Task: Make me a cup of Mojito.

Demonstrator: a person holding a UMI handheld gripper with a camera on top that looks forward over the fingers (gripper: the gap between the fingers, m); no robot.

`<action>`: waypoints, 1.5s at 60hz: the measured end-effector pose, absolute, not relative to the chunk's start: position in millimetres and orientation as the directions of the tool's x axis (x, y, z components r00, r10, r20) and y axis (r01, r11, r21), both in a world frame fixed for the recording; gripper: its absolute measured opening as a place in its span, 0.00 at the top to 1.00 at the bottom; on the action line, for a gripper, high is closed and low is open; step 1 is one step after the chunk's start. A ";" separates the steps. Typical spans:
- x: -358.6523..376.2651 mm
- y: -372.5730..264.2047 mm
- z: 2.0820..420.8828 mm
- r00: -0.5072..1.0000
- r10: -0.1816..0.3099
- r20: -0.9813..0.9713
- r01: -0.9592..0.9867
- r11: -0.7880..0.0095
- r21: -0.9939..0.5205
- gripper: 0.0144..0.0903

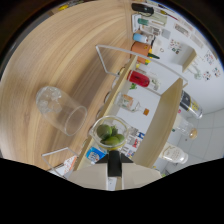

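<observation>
Early stage. Clear glass (61, 111) at centre-left on wooden bench (60, 55), appears empty. Bowl of limes (110, 133) at lower centre, untouched. Claw mostly masked; opening cannot be told. Limes, mint, pouring all judged outstanding.

Clear glass (61, 111) rests on the desk (60, 55). Beside it, a bowl (110, 134) holding limes (111, 135) — at the desk's edge. Beyond the bowl, a wire rack (117, 62) — bottles (140, 78) and a jar (141, 48) along the shelf behind.
</observation>
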State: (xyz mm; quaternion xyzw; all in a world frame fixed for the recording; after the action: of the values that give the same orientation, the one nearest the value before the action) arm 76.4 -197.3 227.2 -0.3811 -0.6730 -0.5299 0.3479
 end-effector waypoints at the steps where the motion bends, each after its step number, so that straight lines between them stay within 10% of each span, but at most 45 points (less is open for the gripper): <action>1: 76.6 -197.4 227.0 -0.470 0.142 0.871 0.880 0.150 0.450 0.98; 16: 86.4 -202.0 229.9 -0.254 0.173 0.952 0.964 0.122 0.235 0.98; 43: 174.8 -241.6 241.3 0.859 0.182 0.479 0.509 -0.190 -0.840 0.98; 66: 265.7 -261.9 52.8 0.997 0.077 0.003 0.049 -0.611 -0.790 0.98; 90: 274.5 -266.3 0.6 0.997 0.077 -0.022 0.036 -0.673 -0.739 0.96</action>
State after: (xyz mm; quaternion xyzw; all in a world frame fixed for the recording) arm 274.5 -266.3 0.6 -0.9142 -0.0311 0.0256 0.4032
